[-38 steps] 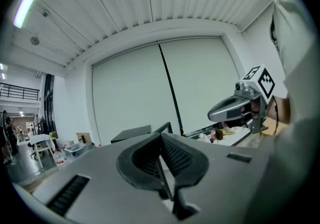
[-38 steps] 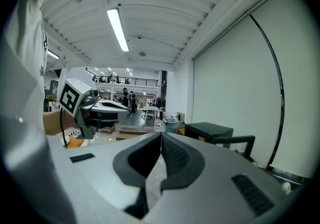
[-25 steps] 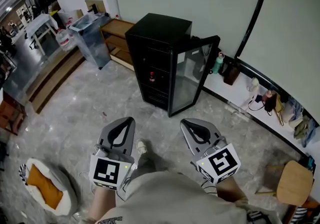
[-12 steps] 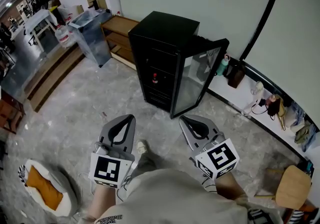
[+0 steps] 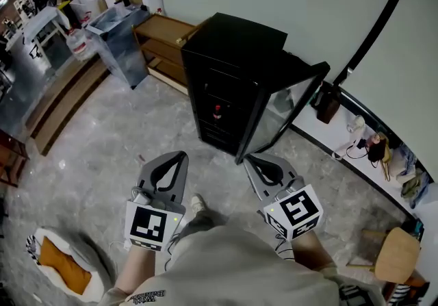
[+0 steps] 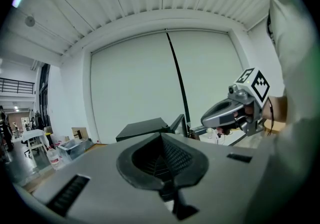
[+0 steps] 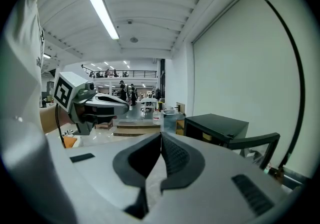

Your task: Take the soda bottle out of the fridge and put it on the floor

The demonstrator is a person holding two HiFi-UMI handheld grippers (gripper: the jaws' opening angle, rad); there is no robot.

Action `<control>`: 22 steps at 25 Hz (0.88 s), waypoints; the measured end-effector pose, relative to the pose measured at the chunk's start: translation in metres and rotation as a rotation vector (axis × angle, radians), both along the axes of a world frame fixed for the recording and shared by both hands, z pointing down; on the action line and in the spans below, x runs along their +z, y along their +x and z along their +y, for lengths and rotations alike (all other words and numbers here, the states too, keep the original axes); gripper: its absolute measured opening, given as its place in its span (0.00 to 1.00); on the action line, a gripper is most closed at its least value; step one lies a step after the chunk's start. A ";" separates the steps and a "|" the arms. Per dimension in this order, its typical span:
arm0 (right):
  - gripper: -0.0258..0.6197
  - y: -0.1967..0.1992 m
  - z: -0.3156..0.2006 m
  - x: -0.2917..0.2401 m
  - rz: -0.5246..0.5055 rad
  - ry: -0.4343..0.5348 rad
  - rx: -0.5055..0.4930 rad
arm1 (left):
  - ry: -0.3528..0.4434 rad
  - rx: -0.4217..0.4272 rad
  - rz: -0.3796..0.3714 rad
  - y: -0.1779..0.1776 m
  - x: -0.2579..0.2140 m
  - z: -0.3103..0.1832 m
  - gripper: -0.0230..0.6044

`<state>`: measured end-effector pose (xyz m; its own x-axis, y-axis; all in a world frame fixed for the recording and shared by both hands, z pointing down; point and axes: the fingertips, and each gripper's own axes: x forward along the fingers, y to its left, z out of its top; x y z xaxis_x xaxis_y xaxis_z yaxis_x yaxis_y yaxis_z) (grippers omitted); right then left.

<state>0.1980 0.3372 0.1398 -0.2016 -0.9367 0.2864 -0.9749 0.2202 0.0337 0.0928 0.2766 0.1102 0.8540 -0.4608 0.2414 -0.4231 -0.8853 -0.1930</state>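
1. The soda bottle (image 5: 217, 111) stands inside the fridge (image 5: 233, 58) on a middle shelf, showing only as a small dark shape with a red patch; too small to tell whether it is glass or plastic, or how full it is.
2. Judged from that, it is likely a smooth, round, stiff body, fairly light for its size but heavier if full; coming from a fridge it may be cold and a little slippery, so a loose pinch could let it slide or turn.
3. The best hold is probably across the straight part of the body, at about mid-height, with the pads square to it; the narrow neck would give less to bear on and let the bottle swing.
4. The fridge door (image 5: 291, 103) stands open to the right, so the shelf is reachable from the front.
5. The left gripper (image 5: 178, 159) has its jaws pressed together with nothing between them; it hangs low over the floor (image 5: 96, 140), well apart from the fridge.
6. The right gripper (image 5: 256, 164) likewise has its jaws closed on nothing; it sits near the lower corner of the open door without touching it.
7. Either claw must part its jaws wide before it can take the bottle.
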 end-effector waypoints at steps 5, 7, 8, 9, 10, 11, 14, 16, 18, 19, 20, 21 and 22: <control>0.04 0.000 -0.069 0.004 0.005 -0.022 0.036 | -0.001 0.033 -0.021 -0.001 0.003 -0.070 0.05; 0.04 0.001 -0.097 0.006 0.013 -0.029 0.053 | -0.004 0.044 -0.022 -0.001 0.004 -0.098 0.05; 0.04 0.001 -0.110 0.007 0.018 -0.032 0.061 | -0.010 0.047 -0.021 -0.002 0.006 -0.111 0.05; 0.04 0.001 -0.123 0.008 0.024 -0.035 0.070 | -0.018 0.050 -0.020 -0.003 0.008 -0.123 0.05; 0.04 0.001 -0.135 0.009 0.031 -0.038 0.080 | -0.023 0.056 -0.022 -0.005 0.011 -0.135 0.05; 0.04 0.000 -0.146 0.010 0.038 -0.039 0.089 | -0.023 0.064 -0.029 -0.006 0.014 -0.146 0.05; 0.04 -0.001 -0.174 0.011 0.062 -0.037 0.120 | -0.022 0.097 -0.045 -0.008 0.022 -0.173 0.05; 0.04 -0.002 -0.187 0.012 0.070 -0.035 0.141 | -0.025 0.117 -0.047 -0.008 0.027 -0.185 0.05; 0.04 0.001 -0.197 0.015 0.069 -0.037 0.160 | -0.031 0.123 -0.047 -0.007 0.032 -0.195 0.05; 0.04 0.003 -0.200 0.018 0.065 -0.043 0.168 | -0.036 0.122 -0.046 -0.006 0.034 -0.199 0.05; 0.04 0.005 -0.203 0.022 0.062 -0.052 0.174 | -0.044 0.121 -0.044 -0.004 0.037 -0.203 0.05; 0.04 0.008 -0.205 0.026 0.061 -0.063 0.176 | -0.053 0.119 -0.041 -0.003 0.039 -0.205 0.05; 0.04 0.009 -0.208 0.030 0.063 -0.077 0.173 | -0.062 0.116 -0.038 -0.001 0.042 -0.208 0.05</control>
